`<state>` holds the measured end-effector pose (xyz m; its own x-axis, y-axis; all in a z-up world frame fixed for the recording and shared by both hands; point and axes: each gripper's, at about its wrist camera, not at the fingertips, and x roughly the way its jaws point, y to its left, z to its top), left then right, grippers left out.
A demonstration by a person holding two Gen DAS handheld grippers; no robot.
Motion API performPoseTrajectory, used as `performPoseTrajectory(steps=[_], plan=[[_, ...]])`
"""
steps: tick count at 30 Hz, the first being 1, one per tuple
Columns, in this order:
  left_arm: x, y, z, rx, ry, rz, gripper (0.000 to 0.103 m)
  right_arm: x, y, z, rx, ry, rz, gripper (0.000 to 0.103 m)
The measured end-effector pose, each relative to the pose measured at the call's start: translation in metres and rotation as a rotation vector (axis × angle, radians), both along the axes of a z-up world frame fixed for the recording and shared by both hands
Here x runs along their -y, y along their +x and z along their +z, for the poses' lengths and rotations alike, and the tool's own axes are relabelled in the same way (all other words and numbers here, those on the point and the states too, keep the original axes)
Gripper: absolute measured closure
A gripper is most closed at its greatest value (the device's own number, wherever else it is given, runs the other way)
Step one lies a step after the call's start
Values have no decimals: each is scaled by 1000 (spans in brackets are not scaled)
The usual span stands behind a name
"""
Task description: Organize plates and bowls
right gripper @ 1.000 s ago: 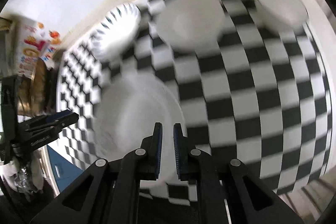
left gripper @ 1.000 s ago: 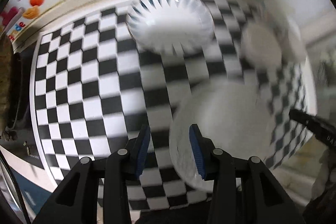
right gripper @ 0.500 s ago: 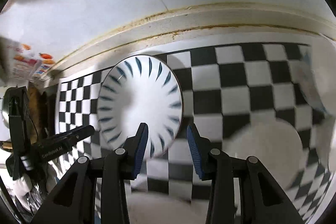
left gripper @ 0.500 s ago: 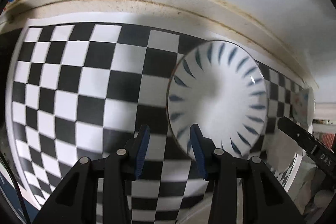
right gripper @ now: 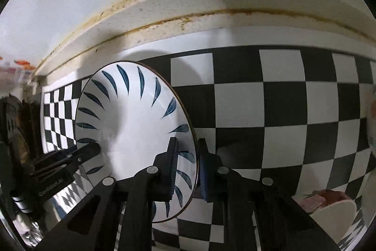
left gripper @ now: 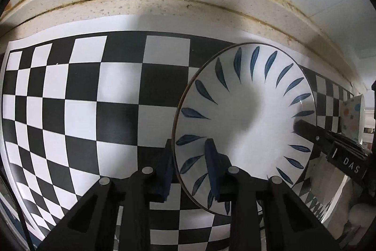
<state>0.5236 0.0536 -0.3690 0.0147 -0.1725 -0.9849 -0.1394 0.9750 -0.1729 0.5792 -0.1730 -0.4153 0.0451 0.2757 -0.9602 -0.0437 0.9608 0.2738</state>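
I have both grippers down on one plate [left gripper: 244, 124], a white plate with dark blue leaf-shaped strokes around its rim, sitting on the black-and-white checkered mat [left gripper: 94, 109] that covers the worktop [left gripper: 164, 8]. The plate lies near the back edge of the mat, close to the stained, speckled ledge that runs along the wall.

My left gripper [left gripper: 189, 166] straddles the plate's rim on its left side: one finger sits outside the rim over the mat, the other inside on the white surface. Its jaws have just been closing, and the blue pads now stand close on either side of the rim, so I read this as a grip on the plate.

My right gripper [right gripper: 188, 168] does the same at the opposite side of the plate, one finger inside the rim, one outside over a checkered square. Its jaws have also just been closing, with the rim between the pads, and they look clamped on it.

In the left wrist view the tip of my right gripper [left gripper: 305, 131] shows on the far side of the plate; in the right wrist view the tip of my left gripper [right gripper: 89, 149] reaches in from the left.

A cup with coloured spots [left gripper: 352, 119] stands at the right edge of the left view. In the right wrist view, a pale bowl [right gripper: 333, 213] lies low on the right, near the mat's edge.
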Motion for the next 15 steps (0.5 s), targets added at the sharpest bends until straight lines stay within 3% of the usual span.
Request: performPoseTrajectory(steps=[5, 15], plan=[[7, -24, 12, 19, 19, 20, 80, -2, -13, 9, 50, -5, 39, 87], [13, -84, 57, 113, 5, 81, 80, 2, -55, 62, 171, 17, 104, 91]])
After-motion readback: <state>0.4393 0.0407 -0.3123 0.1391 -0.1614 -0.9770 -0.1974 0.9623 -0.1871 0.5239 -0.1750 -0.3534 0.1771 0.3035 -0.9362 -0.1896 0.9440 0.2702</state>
